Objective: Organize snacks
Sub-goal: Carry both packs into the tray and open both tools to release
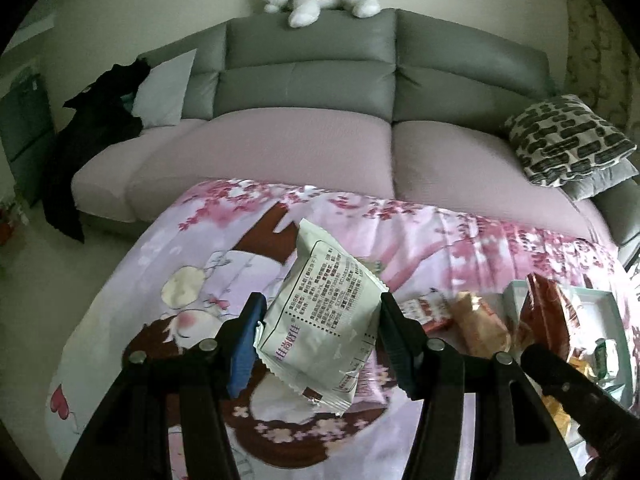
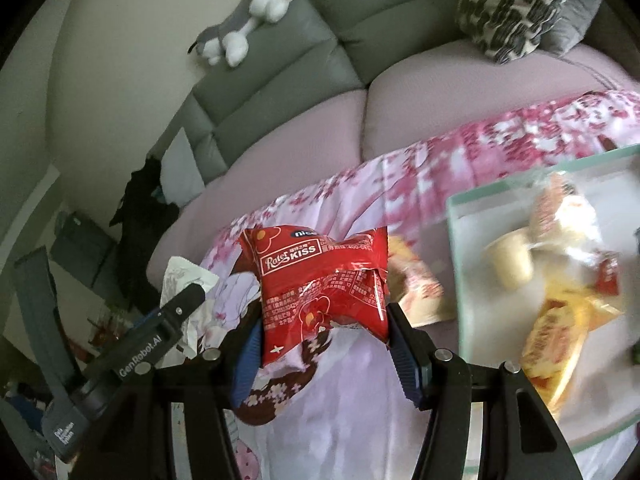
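A white snack packet (image 1: 320, 320) is held between the jaws of the left gripper (image 1: 320, 320), pinched across its width and raised off the cartoon-print cloth (image 1: 160, 280). A red snack packet (image 2: 322, 280) marked "Roter KISS" is clamped in the same way by the right gripper (image 2: 324, 334). Neither packet appears to be touching the cloth.

The pale box (image 2: 472, 216) is seen to the right of the red packet, near but apart from it. Several wrapped snacks (image 2: 552, 332) are already lying inside, though that area is blurred and the items cannot be identified exactly. A few loose packets (image 1: 480, 320) are left on the cloth between the white packet and the box.

Risks noted:
- Both packets are air-filled and slick, and each is gripped only by its sides. A slip is judged possible if the hold is slackened or the gripper is swung quickly.
- If squeezed harder, a packet could be burst or its contents crushed.
- The left gripper is seen just beside the right one in the right wrist view. A collision is judged likely if both are moved toward the box together.
- The box rim could be caught by a low-carried packet, and the box shoved along the cloth.
- Loose packets near the box could be knocked off the table edge.
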The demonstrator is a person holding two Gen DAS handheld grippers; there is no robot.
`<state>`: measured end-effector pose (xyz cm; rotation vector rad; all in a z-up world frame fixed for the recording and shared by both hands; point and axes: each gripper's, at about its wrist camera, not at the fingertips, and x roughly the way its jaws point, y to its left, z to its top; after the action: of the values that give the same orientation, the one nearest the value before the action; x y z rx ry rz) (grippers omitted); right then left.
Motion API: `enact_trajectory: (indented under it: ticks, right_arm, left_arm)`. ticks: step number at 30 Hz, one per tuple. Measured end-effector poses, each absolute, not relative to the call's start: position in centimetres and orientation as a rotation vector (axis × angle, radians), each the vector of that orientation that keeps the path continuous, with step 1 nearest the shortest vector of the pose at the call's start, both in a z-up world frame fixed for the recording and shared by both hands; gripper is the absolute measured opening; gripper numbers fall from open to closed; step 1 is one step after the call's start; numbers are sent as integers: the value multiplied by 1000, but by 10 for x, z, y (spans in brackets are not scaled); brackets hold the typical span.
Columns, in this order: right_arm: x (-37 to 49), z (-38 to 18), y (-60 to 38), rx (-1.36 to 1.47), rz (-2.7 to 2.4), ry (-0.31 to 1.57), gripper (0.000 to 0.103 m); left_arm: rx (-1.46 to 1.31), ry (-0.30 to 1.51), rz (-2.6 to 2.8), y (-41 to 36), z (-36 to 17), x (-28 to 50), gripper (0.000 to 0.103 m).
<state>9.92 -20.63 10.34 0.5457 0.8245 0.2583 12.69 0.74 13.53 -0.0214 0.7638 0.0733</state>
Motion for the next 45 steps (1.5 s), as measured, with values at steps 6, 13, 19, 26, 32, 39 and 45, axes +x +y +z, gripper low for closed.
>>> enact_trajectory:
  ticks: [6,13,19,26,32,39,45]
  right_arm:
    - [92,112,-238,559,186,795,61]
    - [86,113,-275,578,112,777,61]
    - [78,114,-305,594,49,763,61]
    - [66,115,-342,617,-20,751,61]
    - [52,117,-375,640,-87,729,61]
    - [45,114,-405,646,-168,713,61]
    - [54,95,-416,643,-181,722,61]
  left_arm:
    - [-17,752,-22,-31,141,124,58]
    - [-13,739,-90,-66,145,120,58]
    - [-1,746,-139,-95,143,117,58]
    - [33,740,-199,-129,143,109,58]
    - [46,756,-233,-154,137,109,58]
    - [83,760,-291,-191,128,109,58]
    - [119,764,-349,-222,115,111,58]
